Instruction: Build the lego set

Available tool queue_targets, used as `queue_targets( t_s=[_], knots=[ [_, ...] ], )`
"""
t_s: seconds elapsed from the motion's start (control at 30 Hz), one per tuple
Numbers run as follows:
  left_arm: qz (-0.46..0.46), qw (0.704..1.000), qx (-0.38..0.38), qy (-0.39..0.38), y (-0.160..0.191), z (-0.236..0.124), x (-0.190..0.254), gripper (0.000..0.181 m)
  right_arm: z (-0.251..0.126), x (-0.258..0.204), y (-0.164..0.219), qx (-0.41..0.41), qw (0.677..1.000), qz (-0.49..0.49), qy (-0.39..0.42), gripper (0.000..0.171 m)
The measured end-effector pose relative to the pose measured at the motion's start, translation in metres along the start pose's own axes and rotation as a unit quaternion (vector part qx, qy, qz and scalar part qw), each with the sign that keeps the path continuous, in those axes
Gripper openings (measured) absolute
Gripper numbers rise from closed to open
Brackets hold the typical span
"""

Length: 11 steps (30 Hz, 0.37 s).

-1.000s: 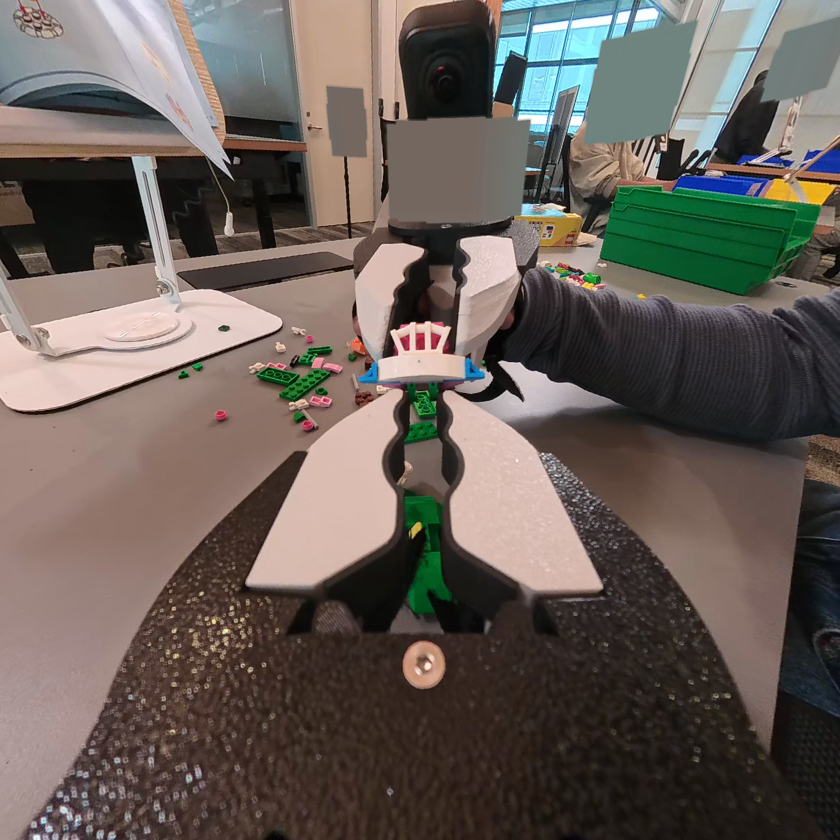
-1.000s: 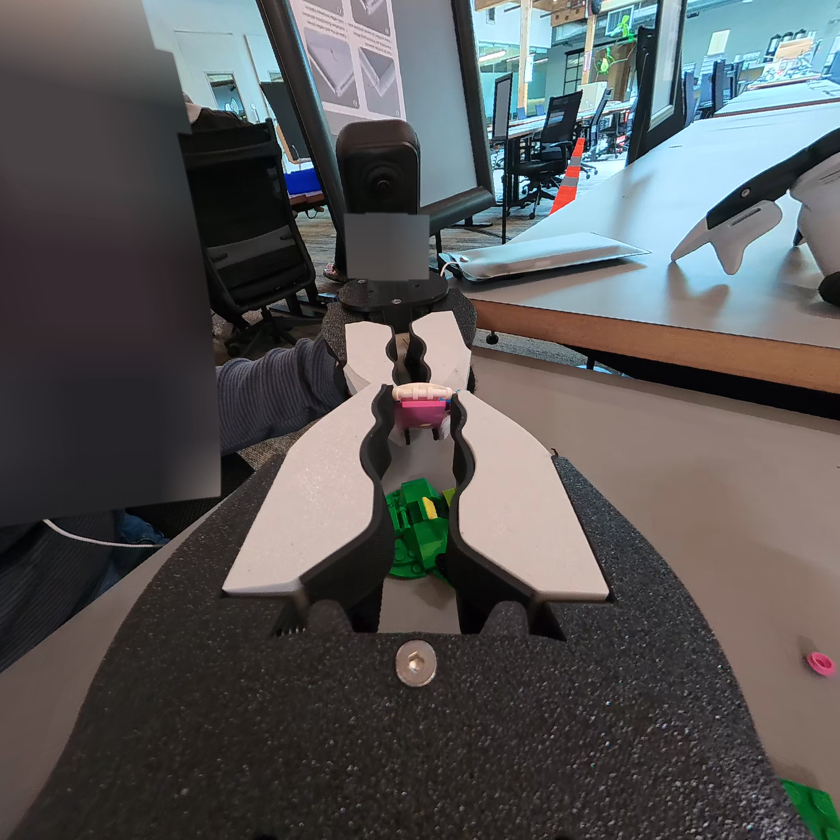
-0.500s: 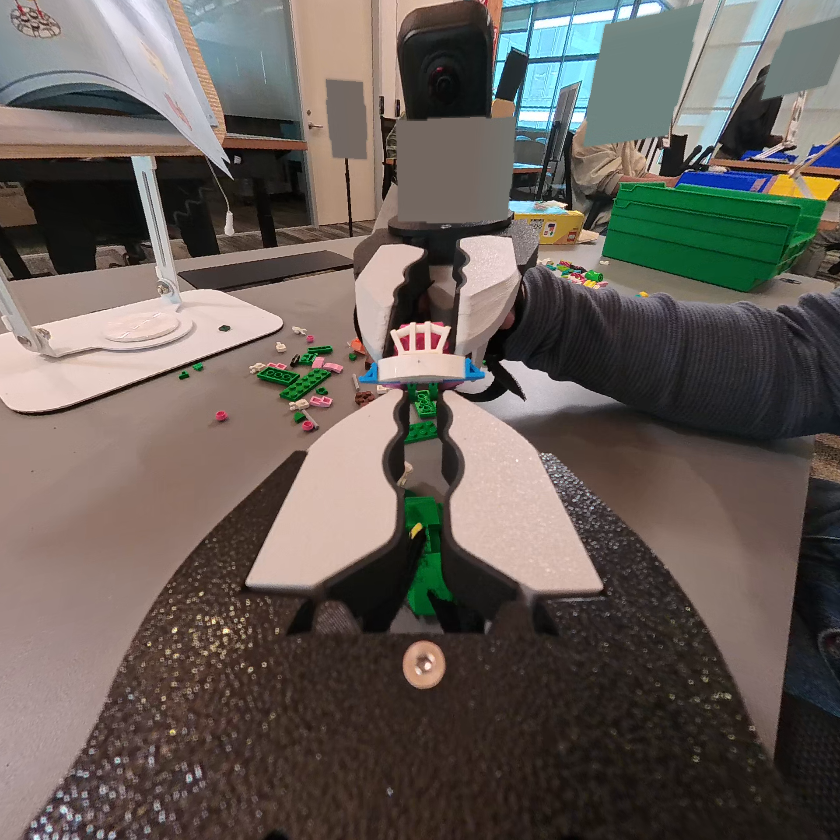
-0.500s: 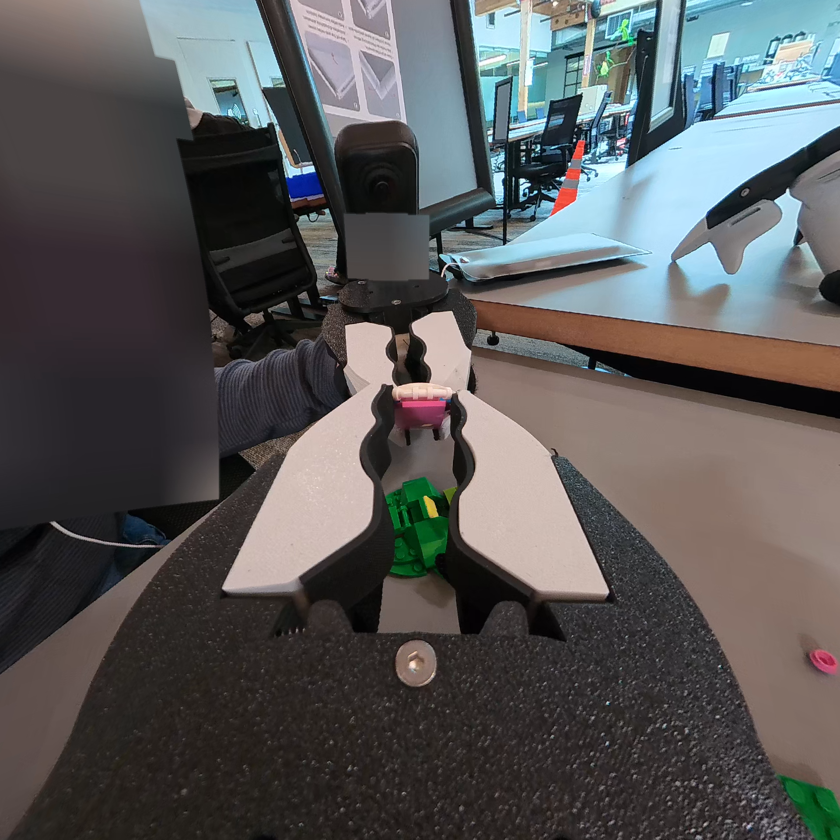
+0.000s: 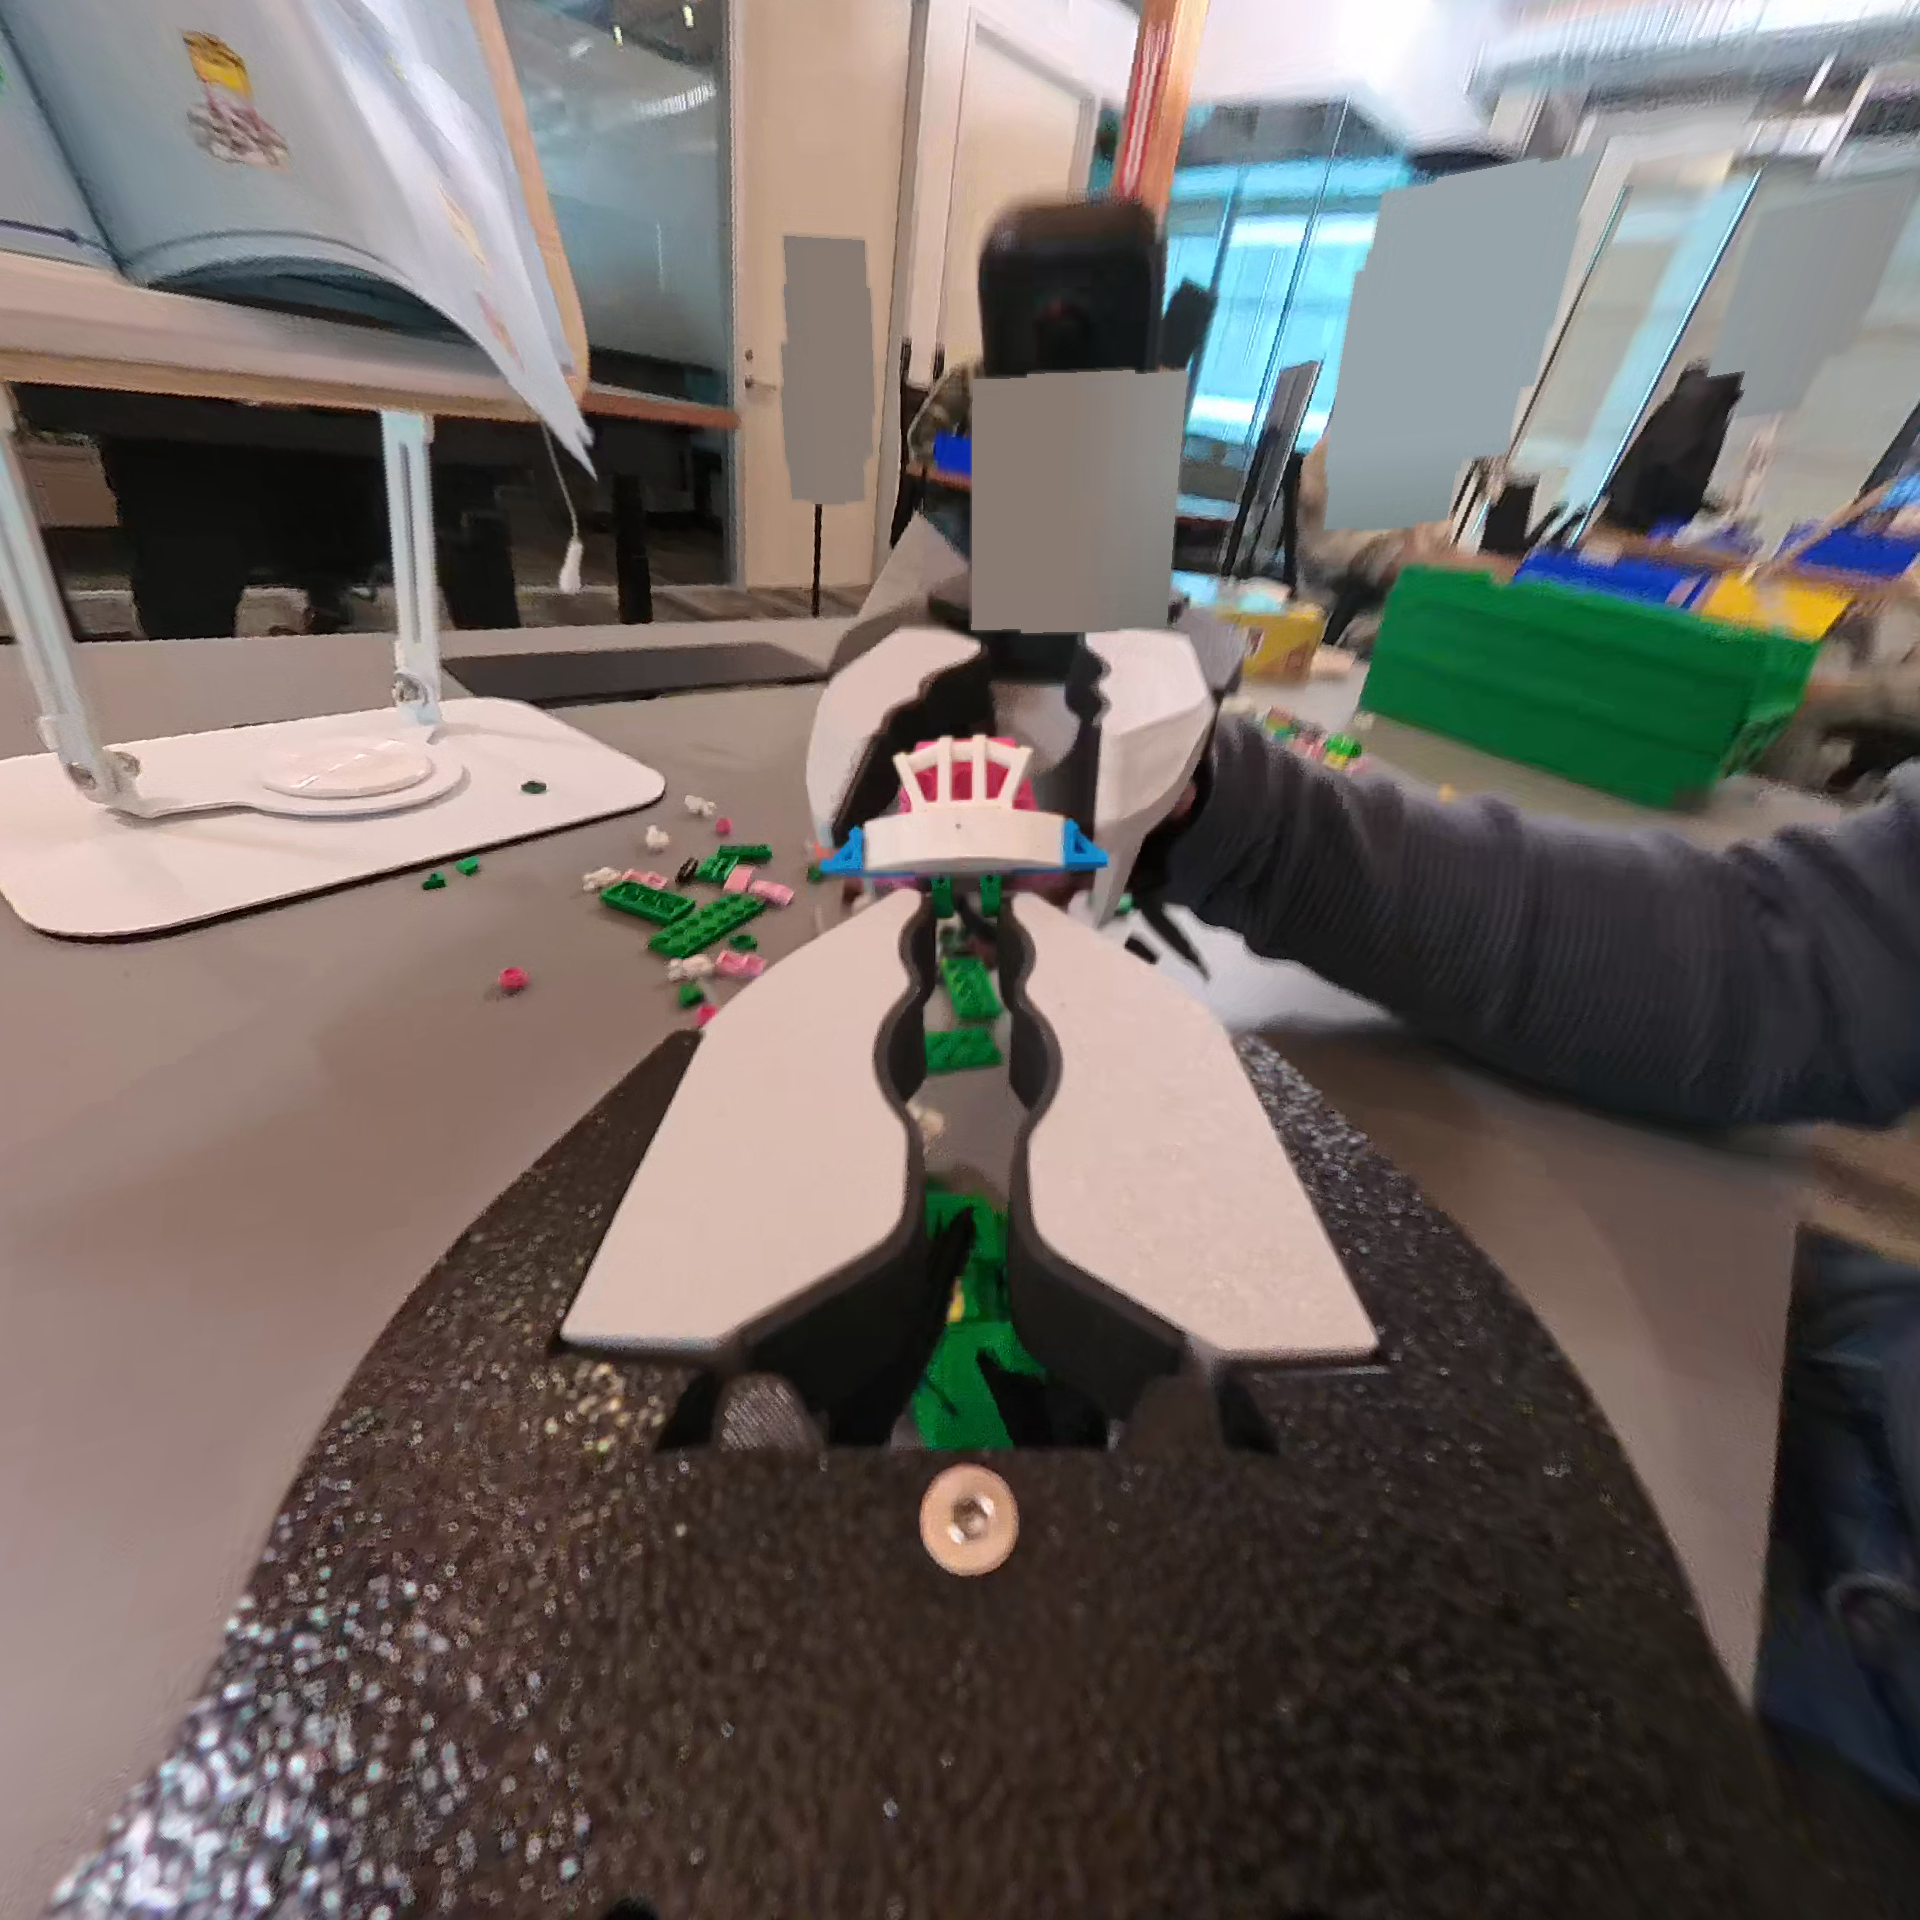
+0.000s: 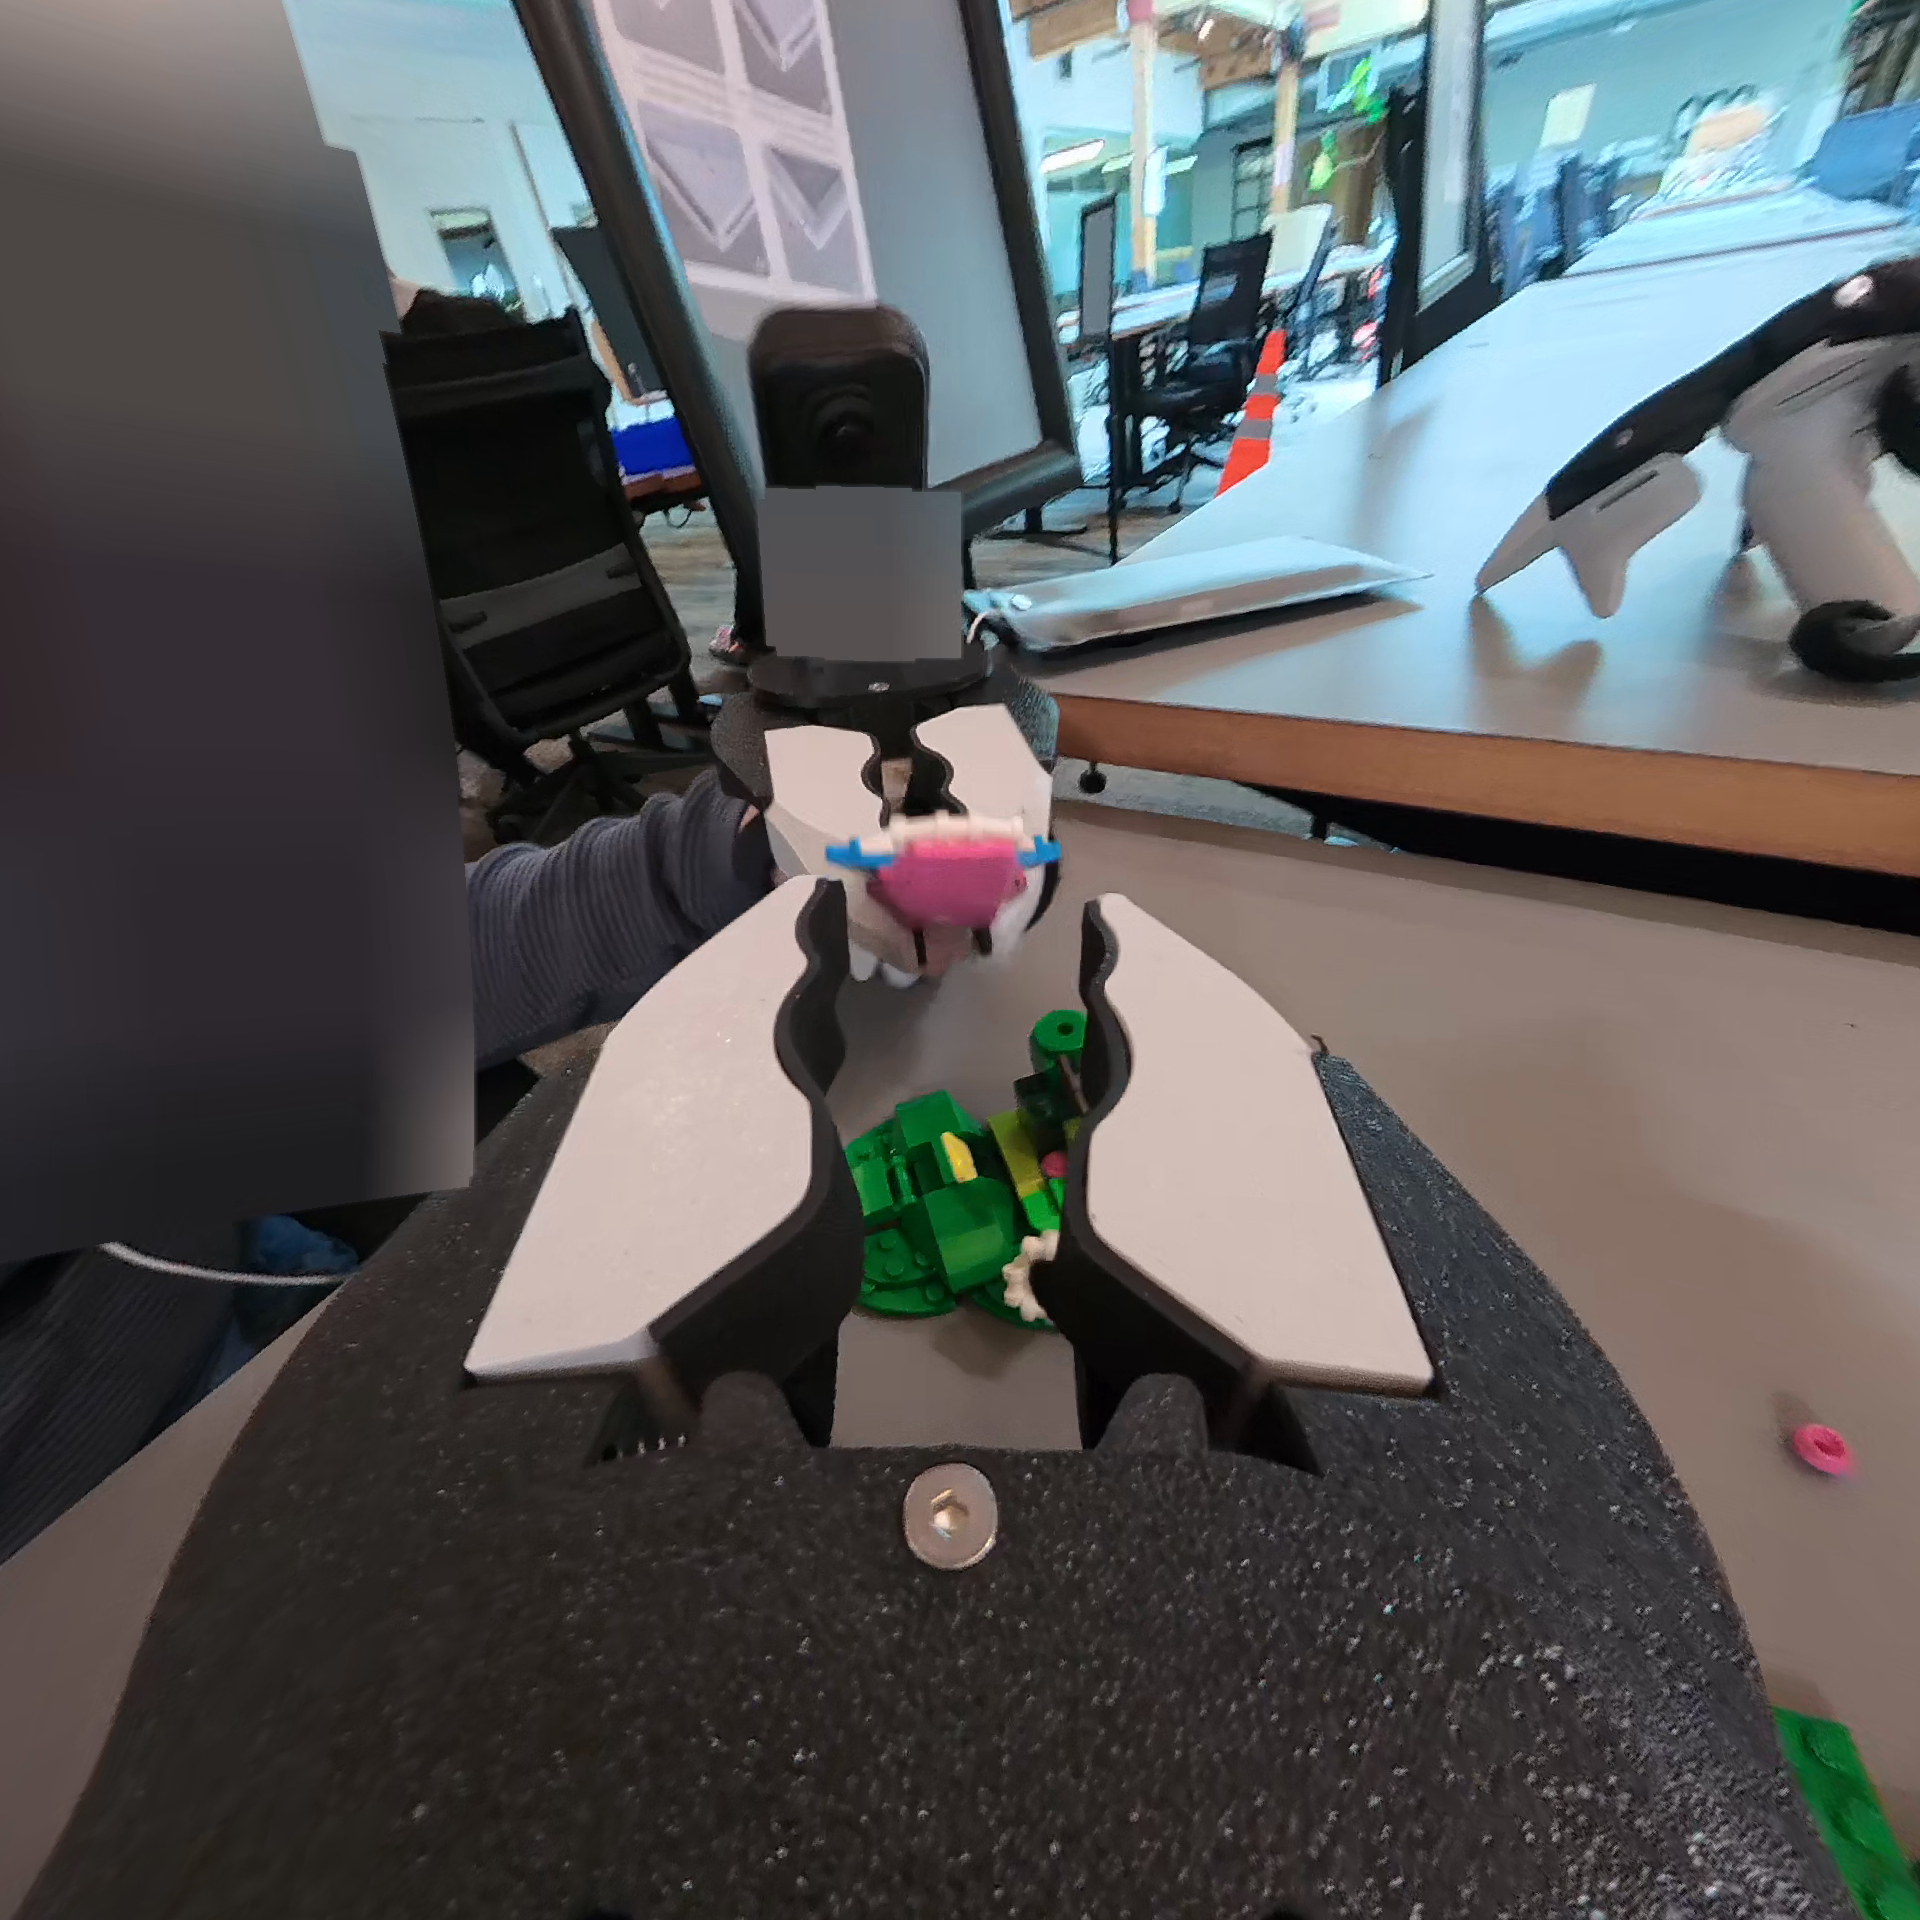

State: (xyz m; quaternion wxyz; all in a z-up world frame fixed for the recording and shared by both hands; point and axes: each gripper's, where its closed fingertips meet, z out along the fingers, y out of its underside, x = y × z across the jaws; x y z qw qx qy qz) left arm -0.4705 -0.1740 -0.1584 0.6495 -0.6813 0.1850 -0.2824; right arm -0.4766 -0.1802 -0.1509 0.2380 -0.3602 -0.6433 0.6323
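Note:
A small white, pink and blue lego assembly (image 5: 961,831) is held in the air at the tips of my left gripper (image 5: 961,906), which is shut on its lower part. My right gripper (image 6: 961,902) is open, its jaws spread on either side of the assembly (image 6: 940,883) without touching it. In the left wrist view its white fingers (image 5: 1153,727) stand apart behind the assembly. A green lego build (image 6: 935,1216) sits on the grey table under both grippers and also shows in the left wrist view (image 5: 961,1351).
Loose green, pink and white bricks (image 5: 707,914) lie on the table beyond the left gripper. A white stand base (image 5: 312,790) holds an open booklet (image 5: 260,156) at the left. Green bins (image 5: 1579,675) are at the right. A pink round piece (image 6: 1820,1446) lies at the right. My two grippers' fingertips are within a few centimetres of each other. It is some 15 cm from my right tips to the pink round piece (image 6: 1820,1446). Look for it in the left wrist view (image 5: 510,982) too.
My right gripper has opened and let go of the assembly. The left gripper still holds it. Both views have shifted slightly and are blurred by motion.

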Motion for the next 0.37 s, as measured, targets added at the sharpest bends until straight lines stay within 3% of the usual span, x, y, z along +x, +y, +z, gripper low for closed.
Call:
queue_targets(
  t_s=[0.23,0.37],
  knots=[
    [-0.11,0.98,0.136,0.098,-0.037,-0.003,0.017,0.011,-0.007,-0.005,-0.022,0.046,0.999,-0.017,0.0,0.041],
    [-0.209,0.935,0.213,0.189,-0.054,-0.014,0.023,0.011,-0.008,-0.01,-0.032,0.056,0.998,-0.032,0.0,0.04]
  ],
)
